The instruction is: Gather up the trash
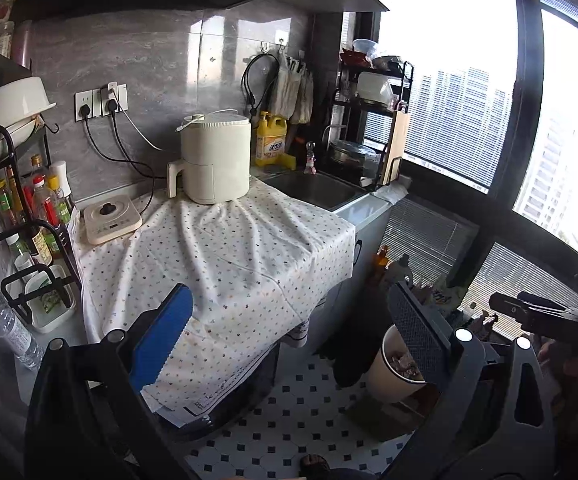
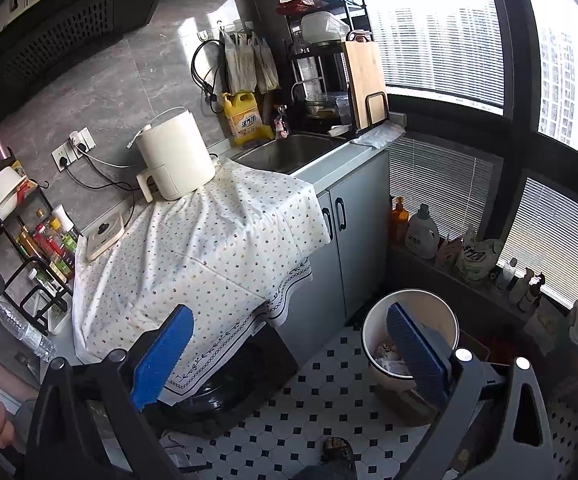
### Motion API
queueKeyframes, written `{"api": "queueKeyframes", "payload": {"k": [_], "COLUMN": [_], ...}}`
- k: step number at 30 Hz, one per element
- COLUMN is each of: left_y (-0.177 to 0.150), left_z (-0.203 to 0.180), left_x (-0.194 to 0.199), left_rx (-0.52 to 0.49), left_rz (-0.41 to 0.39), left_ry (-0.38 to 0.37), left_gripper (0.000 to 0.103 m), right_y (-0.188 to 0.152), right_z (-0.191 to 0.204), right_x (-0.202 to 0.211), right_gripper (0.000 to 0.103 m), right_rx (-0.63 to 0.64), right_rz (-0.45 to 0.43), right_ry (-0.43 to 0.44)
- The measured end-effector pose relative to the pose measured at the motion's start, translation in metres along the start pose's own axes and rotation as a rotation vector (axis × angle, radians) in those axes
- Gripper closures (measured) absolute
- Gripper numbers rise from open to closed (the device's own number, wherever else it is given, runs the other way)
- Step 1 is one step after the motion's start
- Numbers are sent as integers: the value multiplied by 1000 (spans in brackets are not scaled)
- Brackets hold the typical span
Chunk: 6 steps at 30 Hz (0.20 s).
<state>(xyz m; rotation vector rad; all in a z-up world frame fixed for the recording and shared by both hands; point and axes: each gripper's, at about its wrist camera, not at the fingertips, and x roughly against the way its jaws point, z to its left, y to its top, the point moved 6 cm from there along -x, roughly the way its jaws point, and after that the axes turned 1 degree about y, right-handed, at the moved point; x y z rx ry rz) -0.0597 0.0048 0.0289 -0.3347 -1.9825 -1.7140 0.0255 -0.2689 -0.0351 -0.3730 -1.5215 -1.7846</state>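
Claws (image 1: 289,344) (image 2: 289,354) gape empty — cloth-draped counter (image 2: 209,248), bin (image 2: 409,332) below.

One air fryer (image 1: 214,159) and one small induction hob (image 1: 112,219) stand on the worktop's back edge. One yellow detergent bottle (image 1: 271,138) sits by one sink (image 1: 313,189). One cutting board (image 2: 365,82). One trash bin (image 2: 409,336) on the floor. One water bottle (image 1: 3,320) at the worktop's left corner.

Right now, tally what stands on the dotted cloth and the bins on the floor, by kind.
Air fryer: 1
Induction cooker: 1
Trash bin with trash inside: 1
Total: 3
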Motion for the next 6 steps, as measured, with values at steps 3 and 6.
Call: {"api": "queueKeyframes", "payload": {"k": [3, 6], "left_y": [3, 7], "left_z": [6, 3], "left_x": [-16, -38], "left_rx": [28, 14], "left_rz": [27, 46], "left_ry": [-15, -23], "left_gripper": [6, 6], "right_y": [3, 4], "right_z": [5, -1], "right_x": [-5, -18], "right_gripper": [8, 8], "right_rx": [18, 21], "right_rz": [-6, 7], "right_ry": [6, -6]}}
